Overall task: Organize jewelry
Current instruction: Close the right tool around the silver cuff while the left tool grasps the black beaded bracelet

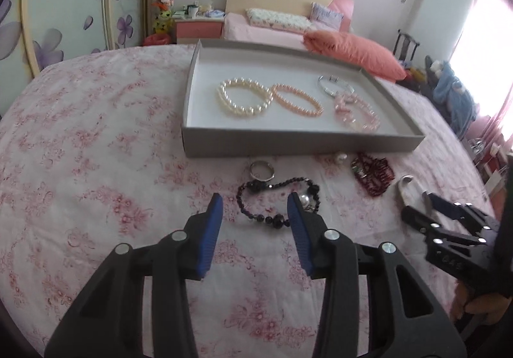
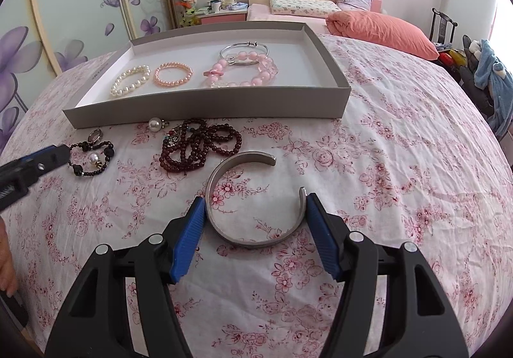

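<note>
A grey box tray (image 1: 301, 143) (image 2: 205, 108) on the floral bedspread holds a white pearl bracelet (image 1: 244, 97) (image 2: 130, 81), an orange-pink bead bracelet (image 1: 297, 99) (image 2: 173, 74), a pink bead bracelet (image 1: 356, 111) (image 2: 253, 69) and a silver bangle (image 1: 335, 85) (image 2: 243, 48). My left gripper (image 1: 255, 202) is open around the near side of a black bead bracelet (image 1: 278, 201) (image 2: 91, 159). My right gripper (image 2: 255, 201) (image 1: 416, 197) is open, its fingers either side of an open silver cuff (image 2: 250, 197) (image 1: 404, 185).
In front of the tray lie a silver ring (image 1: 262, 170) (image 2: 95, 135), a pearl piece (image 1: 340, 158) (image 2: 155, 124) and a heap of dark red beads (image 1: 373, 173) (image 2: 200, 146). A bed with an orange pillow (image 2: 381, 29) stands behind.
</note>
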A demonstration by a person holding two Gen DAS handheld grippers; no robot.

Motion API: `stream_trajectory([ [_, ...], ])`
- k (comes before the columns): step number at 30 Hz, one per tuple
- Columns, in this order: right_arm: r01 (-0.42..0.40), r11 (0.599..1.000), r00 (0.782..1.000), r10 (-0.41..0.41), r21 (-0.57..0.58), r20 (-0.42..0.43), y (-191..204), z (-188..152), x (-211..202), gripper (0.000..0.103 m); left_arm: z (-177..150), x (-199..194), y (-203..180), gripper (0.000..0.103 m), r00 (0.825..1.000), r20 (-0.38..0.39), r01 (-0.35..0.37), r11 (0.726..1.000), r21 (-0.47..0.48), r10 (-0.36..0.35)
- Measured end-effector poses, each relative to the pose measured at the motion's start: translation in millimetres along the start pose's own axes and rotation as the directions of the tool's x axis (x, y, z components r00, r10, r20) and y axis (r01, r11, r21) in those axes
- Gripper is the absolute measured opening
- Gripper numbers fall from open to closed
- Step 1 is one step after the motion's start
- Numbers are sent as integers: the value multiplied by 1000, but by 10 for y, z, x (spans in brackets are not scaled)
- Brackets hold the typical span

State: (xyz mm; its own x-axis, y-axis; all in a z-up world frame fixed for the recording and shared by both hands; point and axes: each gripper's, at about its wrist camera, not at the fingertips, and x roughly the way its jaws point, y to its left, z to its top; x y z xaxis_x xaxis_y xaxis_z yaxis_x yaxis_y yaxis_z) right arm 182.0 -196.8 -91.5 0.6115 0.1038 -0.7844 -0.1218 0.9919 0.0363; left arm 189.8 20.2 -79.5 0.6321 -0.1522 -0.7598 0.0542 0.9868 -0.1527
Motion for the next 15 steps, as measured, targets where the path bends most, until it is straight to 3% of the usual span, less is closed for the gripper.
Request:
stream_trajectory([
  [7,-6,1000,1000,6,-18,-1,33,4,1,64,0,159,-41,7,999,-33,-33,999,5,33],
  [15,-55,994,998,55,-91,-7,64,75,49,64,-68,98,119,6,997,-16,-70,998,3,70],
])
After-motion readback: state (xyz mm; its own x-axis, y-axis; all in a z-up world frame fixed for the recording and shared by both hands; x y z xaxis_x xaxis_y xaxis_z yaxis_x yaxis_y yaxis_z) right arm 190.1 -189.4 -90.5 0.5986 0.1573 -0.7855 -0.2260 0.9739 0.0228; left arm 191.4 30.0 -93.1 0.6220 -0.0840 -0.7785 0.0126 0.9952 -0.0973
